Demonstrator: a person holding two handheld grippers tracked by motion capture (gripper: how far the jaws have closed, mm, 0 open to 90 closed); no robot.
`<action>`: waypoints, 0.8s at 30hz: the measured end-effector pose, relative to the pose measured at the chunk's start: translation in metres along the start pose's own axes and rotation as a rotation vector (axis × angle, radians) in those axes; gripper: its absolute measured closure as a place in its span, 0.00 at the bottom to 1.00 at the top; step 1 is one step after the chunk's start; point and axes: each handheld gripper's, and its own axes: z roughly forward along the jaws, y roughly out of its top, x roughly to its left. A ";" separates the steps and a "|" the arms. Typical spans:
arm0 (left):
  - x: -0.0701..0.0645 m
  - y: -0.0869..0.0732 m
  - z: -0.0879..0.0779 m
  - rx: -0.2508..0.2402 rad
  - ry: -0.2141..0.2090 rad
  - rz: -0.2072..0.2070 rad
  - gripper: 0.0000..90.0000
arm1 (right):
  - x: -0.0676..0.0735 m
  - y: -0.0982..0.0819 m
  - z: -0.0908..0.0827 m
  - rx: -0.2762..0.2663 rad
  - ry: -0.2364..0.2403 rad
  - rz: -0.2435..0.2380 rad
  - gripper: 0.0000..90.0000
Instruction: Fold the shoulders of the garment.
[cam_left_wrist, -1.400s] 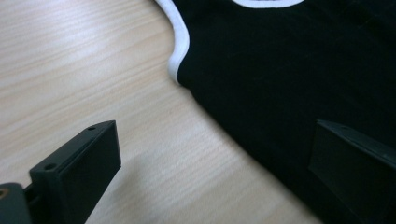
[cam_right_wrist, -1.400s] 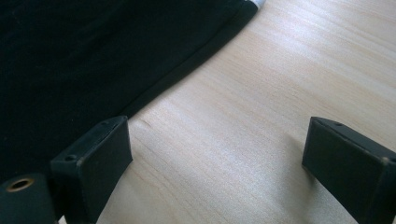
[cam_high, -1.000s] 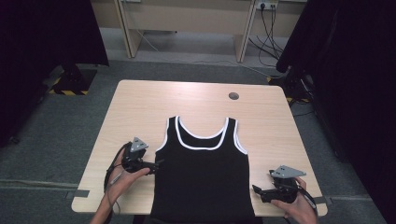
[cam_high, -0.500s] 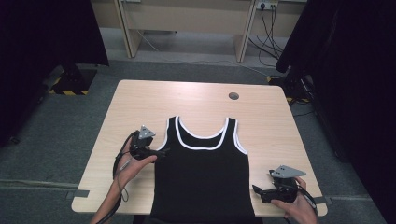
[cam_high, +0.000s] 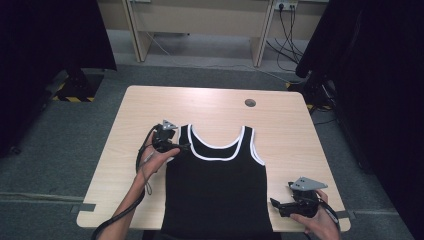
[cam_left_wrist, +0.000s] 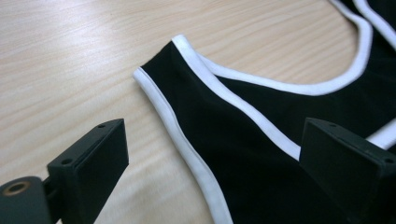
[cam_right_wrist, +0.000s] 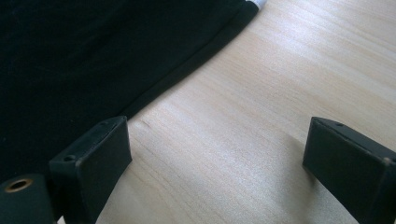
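The left gripper (cam_high: 181, 146) is at the left shoulder strap (cam_high: 184, 136) of the black tank top (cam_high: 215, 195), just beside its white-trimmed edge. In the left gripper view its 2 jaws are released and stand wide apart, with the strap end (cam_left_wrist: 161, 77) lying flat on the wood between them and a little ahead; nothing is grasped. The left hand (cam_high: 156, 159) holds this gripper from below, and a black cable (cam_high: 142, 155) loops next to the wrist.

The tank top lies flat in the middle of the tabletop (cam_high: 215, 107), front side up, with its neckline (cam_high: 217, 150) toward the far edge and its hem at the near edge. The white trim runs around the neck and both armholes.

The right gripper (cam_high: 274, 204) is near the lower right side of the garment, close to the near edge of the tabletop. In the right gripper view its jaws are also released and empty; the left jaw is at the side seam (cam_right_wrist: 187, 65) of the black cloth, and the right jaw is over bare wood. The right hand (cam_high: 315, 220) holds it.
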 end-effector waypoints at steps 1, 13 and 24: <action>0.000 0.000 0.000 0.000 0.000 0.000 0.08 | 0.000 0.000 0.000 0.000 0.000 0.000 0.09; 0.004 0.016 0.037 0.052 0.039 -0.016 0.10 | 0.000 0.000 0.000 0.000 0.000 0.000 0.09; -0.003 0.021 0.048 0.026 0.037 0.031 0.57 | 0.000 0.000 0.000 0.000 0.000 -0.001 0.09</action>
